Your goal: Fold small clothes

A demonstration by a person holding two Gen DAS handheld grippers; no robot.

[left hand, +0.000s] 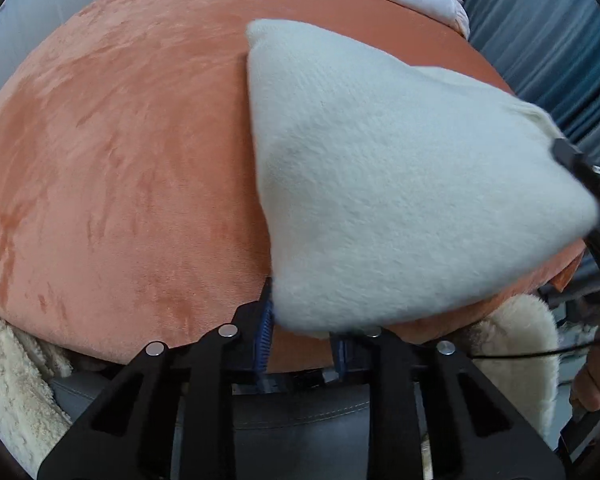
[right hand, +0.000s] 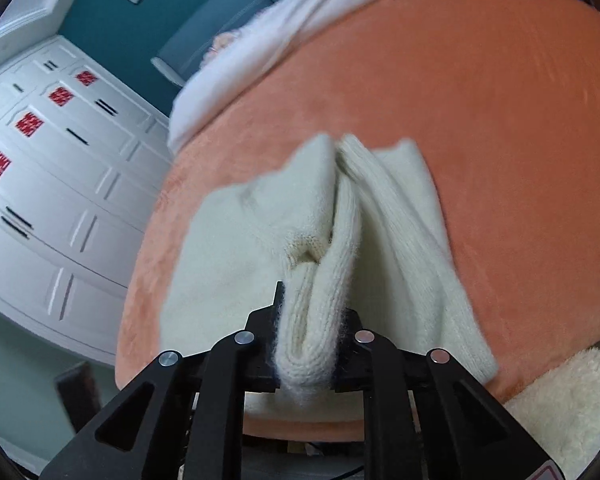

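Folding is mid-step: the cream knitted garment lies on the orange velvet bed cover, right gripper jaws clamped on its ribbed edge, left gripper jaws parted at its near corner, which they should pinch next.

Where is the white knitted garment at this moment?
The white knitted garment lies on the orange blanket, one bunched edge clamped in the right gripper; in the left wrist view, its near corner sits at the left gripper.

A cream knitted garment is spread over the orange blanket, one ribbed edge bunched and lifted into a fold, another corner raised off the surface.
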